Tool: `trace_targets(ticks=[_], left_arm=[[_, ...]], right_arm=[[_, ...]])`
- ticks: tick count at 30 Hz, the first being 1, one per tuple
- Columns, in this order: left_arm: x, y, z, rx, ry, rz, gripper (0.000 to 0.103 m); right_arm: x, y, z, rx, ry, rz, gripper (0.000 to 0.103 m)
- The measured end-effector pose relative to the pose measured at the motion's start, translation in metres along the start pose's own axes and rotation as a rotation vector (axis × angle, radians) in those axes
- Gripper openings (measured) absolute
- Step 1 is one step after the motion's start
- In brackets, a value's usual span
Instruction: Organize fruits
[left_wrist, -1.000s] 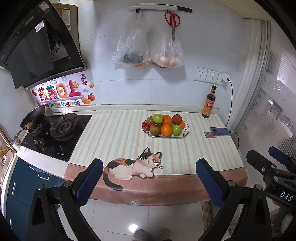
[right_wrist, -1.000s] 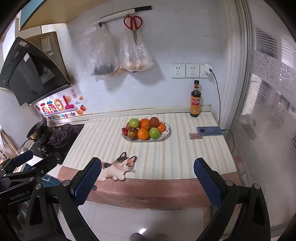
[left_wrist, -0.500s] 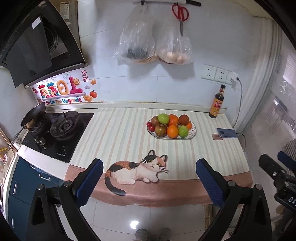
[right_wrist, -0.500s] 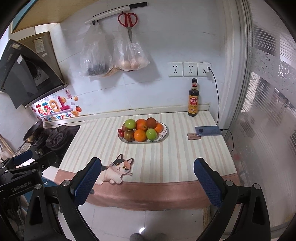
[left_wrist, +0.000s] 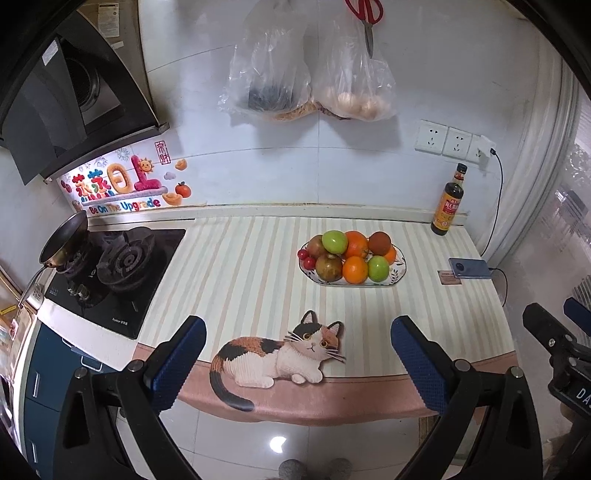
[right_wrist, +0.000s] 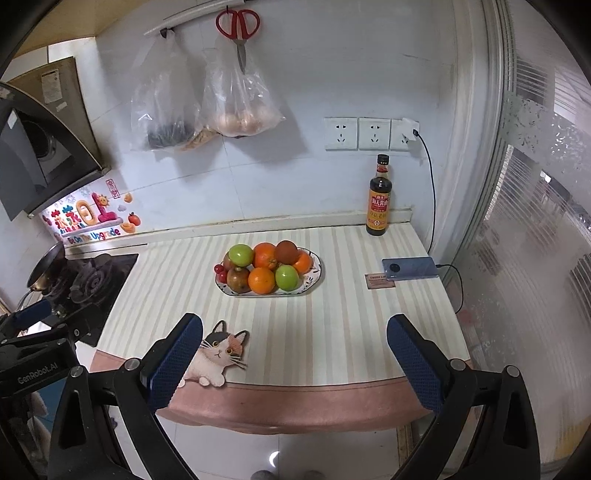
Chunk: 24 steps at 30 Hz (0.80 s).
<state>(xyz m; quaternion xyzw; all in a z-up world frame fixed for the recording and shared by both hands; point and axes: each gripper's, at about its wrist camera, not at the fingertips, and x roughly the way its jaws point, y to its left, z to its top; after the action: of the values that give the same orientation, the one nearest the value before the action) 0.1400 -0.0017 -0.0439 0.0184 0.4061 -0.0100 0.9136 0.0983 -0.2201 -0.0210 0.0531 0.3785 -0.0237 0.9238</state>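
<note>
"Be On The Upgrade" marks the wall sticker (left_wrist: 122, 206), and both the left gripper (left_wrist: 297, 354) and right gripper (right_wrist: 293, 352), jaws apart and empty, have neared the fruit plate (right_wrist: 316, 271).

A soy sauce bottle (right_wrist: 379, 199) is standing at one o'clock, a phone (right_wrist: 409, 267) charging beside it, red scissors (right_wrist: 237, 27) hanging at twelve.

A white tiled wall (right_wrist: 295, 184) is seen behind a counter covered by a cream striped cloth with a pink hem (right_wrist: 332, 325). A black gas hob (left_wrist: 122, 273) is set at the counter's left end, under a black slanted extractor hood (left_wrist: 55, 110). Three white wall sockets (right_wrist: 369, 133) are mounted near the right corner, beside a frosted glass partition (right_wrist: 528, 240). Light is reflected on the glossy white floor tiles (left_wrist: 277, 443).
</note>
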Motion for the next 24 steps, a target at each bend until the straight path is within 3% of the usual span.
trace_targets(ticks=[24], left_arm=[[0.014, -0.006, 0.007, -0.011, 0.03, -0.011, 0.103]], right_arm=[[0.022, 0.004, 0.006, -0.008, 0.03, 0.001, 0.102]])
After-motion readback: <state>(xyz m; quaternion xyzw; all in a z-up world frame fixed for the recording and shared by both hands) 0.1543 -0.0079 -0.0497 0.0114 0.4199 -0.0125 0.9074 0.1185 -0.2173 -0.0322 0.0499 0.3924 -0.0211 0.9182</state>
